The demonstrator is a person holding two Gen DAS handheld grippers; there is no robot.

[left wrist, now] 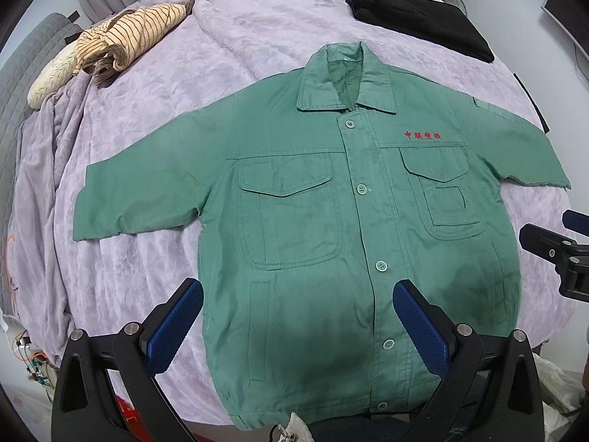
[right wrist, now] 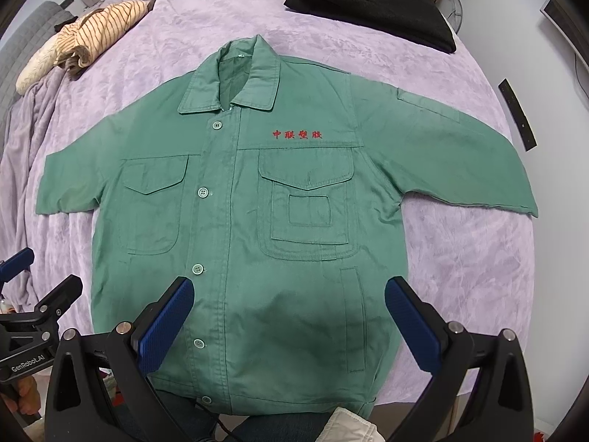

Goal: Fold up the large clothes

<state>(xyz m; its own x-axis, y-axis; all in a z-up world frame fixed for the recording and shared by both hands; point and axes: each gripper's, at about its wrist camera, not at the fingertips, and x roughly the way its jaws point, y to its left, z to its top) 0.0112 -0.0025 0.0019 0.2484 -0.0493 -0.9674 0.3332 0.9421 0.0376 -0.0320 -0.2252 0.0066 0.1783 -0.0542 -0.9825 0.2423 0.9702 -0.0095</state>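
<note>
A green short-sleeved work jacket [left wrist: 331, 221] lies flat and buttoned on a lilac blanket, collar away from me, sleeves spread, red characters on its chest. It also shows in the right wrist view [right wrist: 257, 221]. My left gripper [left wrist: 298, 294] is open and empty, held above the jacket's lower left part near the hem. My right gripper [right wrist: 289, 291] is open and empty, held above the jacket's lower right part. The right gripper's fingers [left wrist: 552, 246] show at the right edge of the left wrist view; the left gripper [right wrist: 29, 294] shows at the left edge of the right wrist view.
A lilac blanket [left wrist: 257, 18] covers the bed. A folded black garment [left wrist: 416, 18] lies at the far right. A rolled striped beige garment [left wrist: 136, 33] and a cream item [left wrist: 51, 77] lie at the far left. A dark remote-like bar [right wrist: 517, 114] lies at the right edge.
</note>
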